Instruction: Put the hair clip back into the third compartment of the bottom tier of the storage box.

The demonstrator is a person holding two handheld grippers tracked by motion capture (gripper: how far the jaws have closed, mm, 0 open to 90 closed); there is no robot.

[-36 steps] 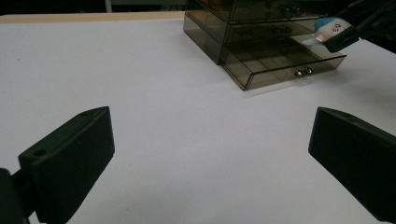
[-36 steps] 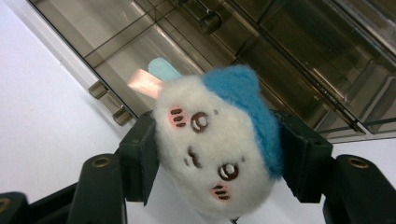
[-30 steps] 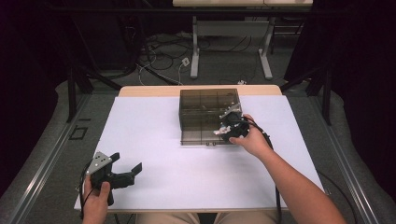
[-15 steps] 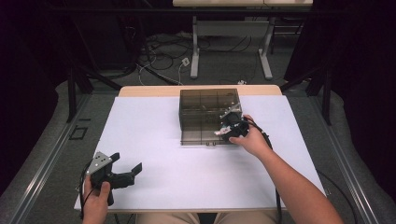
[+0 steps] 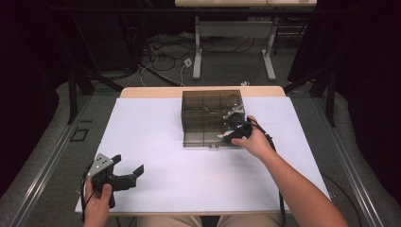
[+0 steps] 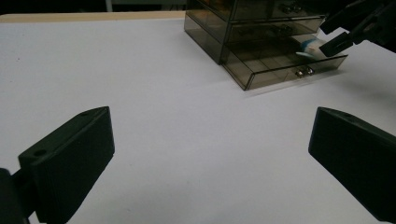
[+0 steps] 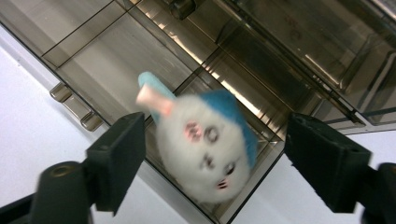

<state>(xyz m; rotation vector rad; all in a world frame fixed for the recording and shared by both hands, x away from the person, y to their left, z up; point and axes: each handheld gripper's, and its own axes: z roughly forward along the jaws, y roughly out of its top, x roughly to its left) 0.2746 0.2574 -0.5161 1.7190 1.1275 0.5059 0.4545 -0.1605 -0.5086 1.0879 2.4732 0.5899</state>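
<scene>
a big table (image 5: 156, 142) with a white top fills the middle of the high view. past its far edge there is a grey floor with a tangle of wires (image 5: 163, 56) and the legs of another table (image 5: 234, 42).

on the far middle of the white table sits a smoky see-through box of drawers (image 5: 208, 111). its lowest drawer (image 6: 280, 63) is pulled out toward the near side, and it has two small shiny knobs (image 6: 303, 71) on its front. the drawer is split into little rooms.

a person's right arm (image 5: 302, 189) reaches in from the near right, and the right hand (image 5: 257, 142) holds the right gripper (image 5: 232, 128) over the right end of the open drawer. its two black jaws are spread wide apart. in the right gripper view a little fluffy toy (image 7: 205, 144), white with a blue back, a pink ear and a tiny face, sits in the gap between the two jaws. it is blurry. there is space on both sides, so neither jaw touches it, and the open drawer is right behind it. i cannot tell if the toy rests in the drawer.

the left hand (image 5: 97, 205) holds the left gripper (image 5: 126, 169) at the near left corner of the table, well apart from the box. its jaws are spread wide too, with bare white table between them.
</scene>
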